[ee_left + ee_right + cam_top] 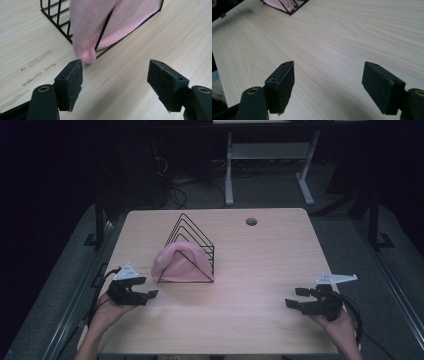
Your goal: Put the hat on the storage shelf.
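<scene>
A pink knitted hat [179, 264] lies draped over and through a black wire rack [192, 237] near the middle of the wooden table. In the left gripper view the hat [100, 22] bulges out of the rack [53, 15] just beyond the jaws. My left gripper [146, 288] sits low at the table's left, a short way from the hat, open and empty [115, 80]. Over at the front right, my right gripper [296, 297] hovers above bare wood, open with nothing between its jaws [328, 83]. The rack's corner [287, 6] appears far off in the right gripper view.
The table [260, 265] has a round cable hole [251, 221] at the back right. Faint scuff marks [37, 65] streak the wood left of the left gripper. Beyond the table stand a white desk frame [270, 160] and cables on a dark floor.
</scene>
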Demonstrator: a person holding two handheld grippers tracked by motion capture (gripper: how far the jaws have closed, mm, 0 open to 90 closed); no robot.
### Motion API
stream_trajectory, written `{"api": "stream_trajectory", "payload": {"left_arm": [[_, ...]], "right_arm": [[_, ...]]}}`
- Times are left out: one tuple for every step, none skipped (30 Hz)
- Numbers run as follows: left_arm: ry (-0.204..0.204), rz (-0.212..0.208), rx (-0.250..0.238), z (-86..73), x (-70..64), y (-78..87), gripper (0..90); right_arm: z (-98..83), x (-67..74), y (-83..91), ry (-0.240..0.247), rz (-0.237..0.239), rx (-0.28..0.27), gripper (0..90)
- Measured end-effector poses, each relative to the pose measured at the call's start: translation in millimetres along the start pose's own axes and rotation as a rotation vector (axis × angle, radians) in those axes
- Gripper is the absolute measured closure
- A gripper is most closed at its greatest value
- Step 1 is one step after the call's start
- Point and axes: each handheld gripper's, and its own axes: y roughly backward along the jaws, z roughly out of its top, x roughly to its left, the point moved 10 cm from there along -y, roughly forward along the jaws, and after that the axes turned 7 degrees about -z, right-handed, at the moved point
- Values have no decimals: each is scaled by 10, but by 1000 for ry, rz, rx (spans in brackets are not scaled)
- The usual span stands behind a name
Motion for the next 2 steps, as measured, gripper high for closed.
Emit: {"api": "stream_trajectory", "payload": {"left_arm": [[-5, 10, 3, -24, -8, -18, 283], [-20, 33, 16, -45, 1, -27, 283]], "right_arm": [[-36, 19, 3, 4, -16, -1, 245], [-64, 41, 1, 7, -30, 5, 227]]}}
